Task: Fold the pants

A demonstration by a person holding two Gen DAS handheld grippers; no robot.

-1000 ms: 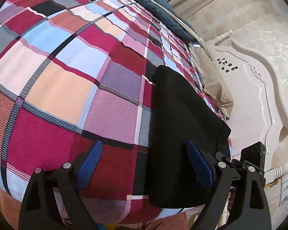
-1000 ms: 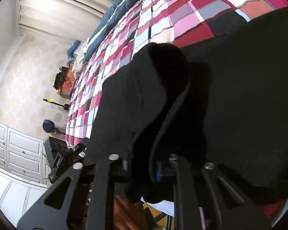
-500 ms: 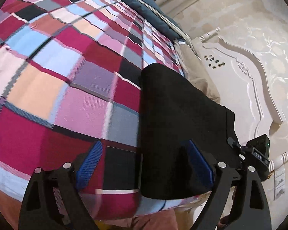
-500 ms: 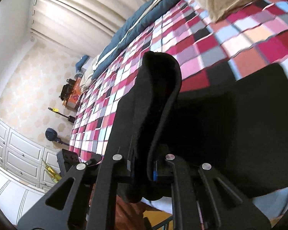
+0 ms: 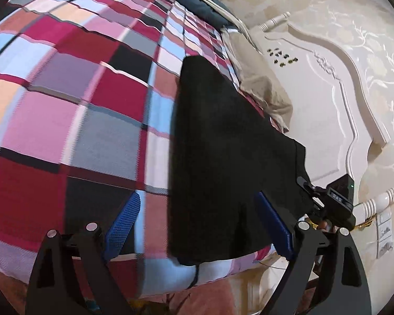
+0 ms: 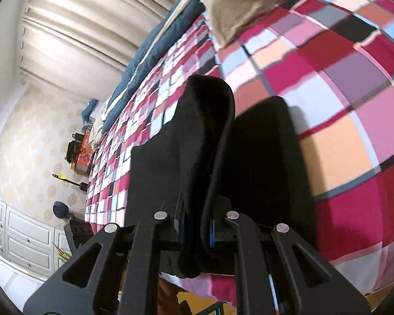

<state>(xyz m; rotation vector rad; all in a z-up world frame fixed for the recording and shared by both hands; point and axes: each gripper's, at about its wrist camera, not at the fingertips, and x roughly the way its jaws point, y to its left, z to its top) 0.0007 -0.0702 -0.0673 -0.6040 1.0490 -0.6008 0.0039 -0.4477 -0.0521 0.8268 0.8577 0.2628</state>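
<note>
The black pants [image 5: 223, 141] lie flat on the plaid bedspread [image 5: 73, 99] near the bed's edge. My left gripper [image 5: 197, 223] is open above the pants' near edge, with its blue pads [image 5: 123, 220] on either side of the left border, holding nothing. In the right wrist view my right gripper [image 6: 195, 229] is shut on a raised fold of the black pants [image 6: 205, 136], lifted as a loop over the rest of the cloth. The right gripper's body [image 5: 338, 199] shows in the left wrist view at the pants' right end.
A beige pillow [image 6: 239, 8] and a white carved headboard [image 5: 328, 99] lie beyond the pants. A dark blue blanket [image 6: 155, 50] runs along the far side of the bed. White cabinets [image 6: 15, 239] and small items stand by the far wall.
My right gripper has pulled back and lifted with the fold, so more bedspread shows beyond the pants. My left gripper has drawn back toward the bed's edge, staying open.
</note>
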